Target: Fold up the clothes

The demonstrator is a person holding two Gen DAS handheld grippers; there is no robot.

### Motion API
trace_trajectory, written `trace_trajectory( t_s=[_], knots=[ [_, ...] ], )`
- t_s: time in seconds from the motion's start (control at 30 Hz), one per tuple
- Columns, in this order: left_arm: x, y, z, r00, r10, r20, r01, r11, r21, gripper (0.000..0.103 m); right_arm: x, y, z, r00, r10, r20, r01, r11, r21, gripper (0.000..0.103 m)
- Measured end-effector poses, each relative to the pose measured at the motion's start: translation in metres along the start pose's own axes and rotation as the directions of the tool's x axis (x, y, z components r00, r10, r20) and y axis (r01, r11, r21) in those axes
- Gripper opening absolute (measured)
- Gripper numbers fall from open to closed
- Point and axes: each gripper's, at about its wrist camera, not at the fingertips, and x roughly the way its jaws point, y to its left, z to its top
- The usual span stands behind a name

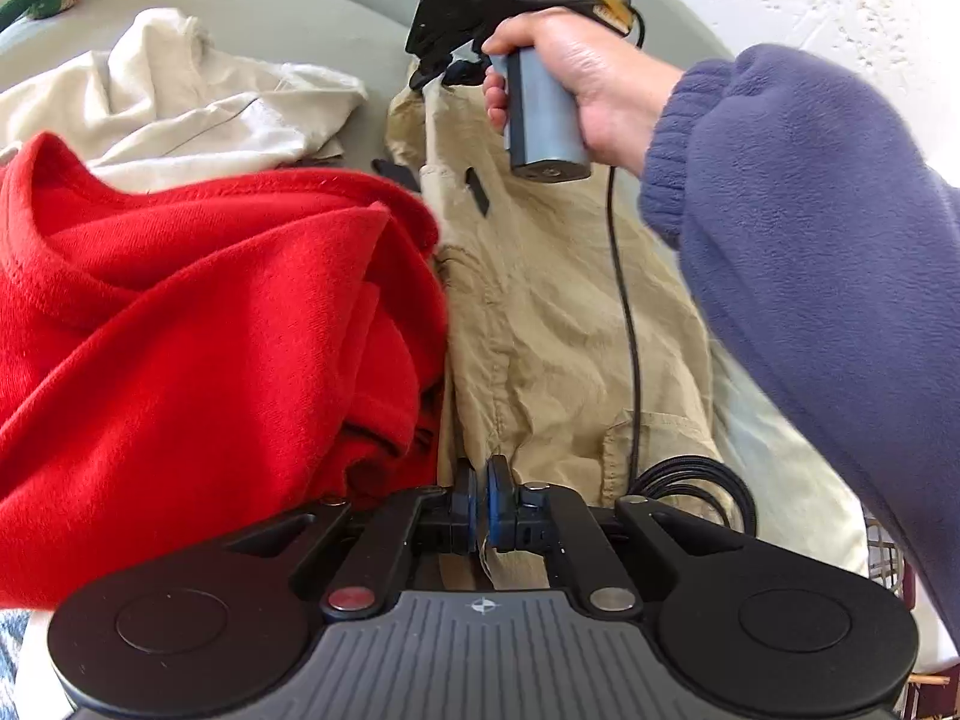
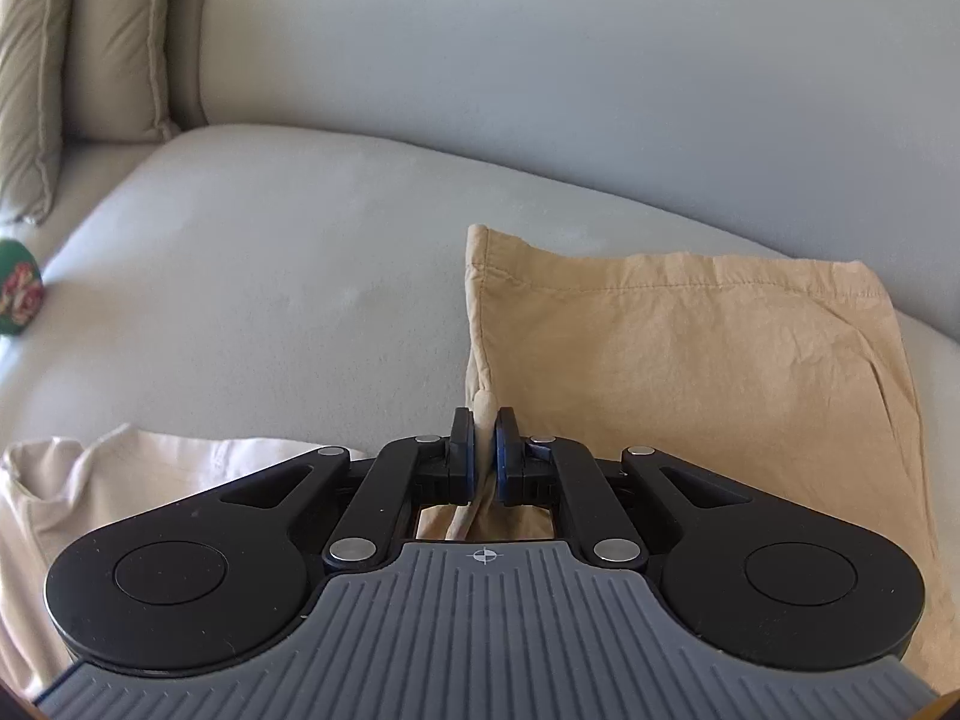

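The left gripper (image 1: pixel 482 501) is clamped on the near edge of the khaki trousers (image 1: pixel 540 324), a thin fold of cloth pinched between its blue pads (image 1: pixel 498 498). The right gripper (image 2: pixel 485 450) likewise bites a bunched seam of the trousers (image 2: pixel 690 372) near their far end.

Only the left view shows the right gripper (image 1: pixel 429 69) from outside, held by a hand (image 1: pixel 576 84) in a purple sleeve (image 1: pixel 810 228), with a cable (image 1: pixel 624 300) trailing over the cloth. It also shows a red sweater (image 1: pixel 210 330) heaped just left of the trousers, touching them, and a cream garment (image 1: pixel 180 102) beyond the sweater. The right view shows what the left cannot: the hemmed far end of the trousers lying flat and squared on the seat, and part of the cream garment (image 2: pixel 120 480) at lower left.

Everything lies on a pale grey sofa (image 2: pixel 270 252) with a backrest behind and a beige cushion (image 2: pixel 36 72) at the left corner. A green patterned item (image 2: pixel 18 288) sits near that corner. A white textured wall (image 1: pixel 810 6) shows at the upper right of the left view.

The trousers run lengthwise from the left gripper away toward the right gripper, long axis roughly along the left camera's line of sight.
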Motion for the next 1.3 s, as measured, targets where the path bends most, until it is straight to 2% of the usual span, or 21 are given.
trace_trajectory(
  t_s=[0.03, 0.07, 0.1, 0.13, 0.17, 0.2, 0.23, 0.3, 0.4, 0.57, 0.67, 0.77, 0.9, 0.93, 1.03, 1.17, 1.3],
  knots=[
    [-0.001, 0.001, 0.001, 1.000, -0.004, 0.002, 0.004, 1.000, -0.013, 0.011, 0.001, 0.000, -0.001, 1.000, -0.006, -0.010, 0.006, 1.000, 0.000, 0.017],
    [-0.003, 0.001, 0.001, 1.000, -0.009, 0.004, 0.009, 1.000, -0.026, 0.017, -0.003, -0.003, -0.002, 1.000, -0.007, -0.013, 0.007, 1.000, 0.007, 0.040],
    [-0.008, -0.001, -0.001, 1.000, -0.016, 0.011, 0.017, 0.999, -0.034, 0.024, -0.008, -0.006, -0.004, 1.000, -0.009, -0.015, 0.009, 1.000, 0.014, 0.057],
    [-0.015, -0.003, -0.003, 0.999, -0.018, 0.028, 0.019, 0.999, -0.036, 0.039, -0.020, -0.009, -0.007, 1.000, -0.002, 0.013, 0.002, 1.000, 0.016, 0.061],
    [-0.022, -0.008, -0.005, 0.998, -0.004, 0.057, 0.006, 1.000, -0.025, 0.050, -0.032, -0.012, -0.010, 0.999, 0.005, 0.043, -0.005, 1.000, 0.018, 0.064],
    [-0.029, -0.013, -0.008, 0.996, 0.013, 0.087, -0.012, 1.000, -0.011, 0.054, -0.048, -0.016, -0.015, 0.998, 0.010, 0.064, -0.011, 1.000, 0.016, 0.066],
    [-0.036, -0.020, -0.011, 0.992, 0.040, 0.118, -0.043, 0.999, 0.018, 0.059, -0.064, -0.019, -0.019, 0.996, 0.016, 0.085, -0.017, 1.000, 0.015, 0.066],
    [-0.049, -0.031, -0.020, 0.986, 0.065, 0.157, -0.078, 0.994, 0.075, 0.060, -0.105, -0.032, -0.035, 0.991, 0.025, 0.133, -0.029, 0.999, 0.022, 0.066],
    [-0.069, -0.045, -0.035, 0.980, 0.062, 0.191, -0.086, 0.989, 0.119, 0.062, -0.178, -0.057, -0.069, 0.974, 0.043, 0.223, -0.054, 0.998, 0.044, 0.067],
    [-0.098, -0.074, -0.061, 0.971, 0.028, 0.237, -0.081, 0.973, 0.215, 0.065, -0.310, -0.119, -0.151, 0.930, 0.080, 0.359, -0.137, 0.981, 0.137, 0.067],
    [-0.110, -0.097, -0.079, 0.966, 0.011, 0.260, -0.086, 0.956, 0.279, 0.066, -0.374, -0.152, -0.200, 0.908, 0.098, 0.407, -0.188, 0.964, 0.188, 0.068],
    [-0.110, -0.111, -0.095, 0.962, 0.043, 0.269, -0.126, 0.946, 0.300, 0.069, -0.418, -0.175, -0.243, 0.894, 0.139, 0.425, -0.249, 0.945, 0.214, 0.068],
    [-0.098, -0.118, -0.113, 0.957, 0.111, 0.268, -0.189, 0.939, 0.289, 0.072, -0.441, -0.191, -0.301, 0.875, 0.081, 0.477, -0.231, 0.936, 0.264, 0.068],
    [-0.094, -0.118, -0.118, 0.954, 0.131, 0.270, -0.210, 0.934, 0.289, 0.075, -0.439, -0.194, -0.312, 0.878, 0.070, 0.474, -0.226, 0.933, 0.281, 0.068],
    [-0.082, -0.120, -0.135, 0.949, 0.186, 0.254, -0.264, 0.911, 0.318, 0.075, -0.421, -0.201, -0.346, 0.909, 0.079, 0.409, -0.240, 0.902, 0.358, 0.068],
    [-0.081, -0.115, -0.152, 0.950, 0.182, 0.253, -0.264, 0.902, 0.341, 0.075, -0.397, -0.200, -0.380, 0.927, 0.118, 0.356, -0.271, 0.867, 0.419, 0.068],
    [-0.092, -0.109, -0.152, 0.939, 0.171, 0.300, -0.266, 0.913, 0.310, 0.074, -0.399, -0.180, -0.389, 0.935, 0.079, 0.345, -0.208, 0.911, 0.357, 0.067]
  ],
)
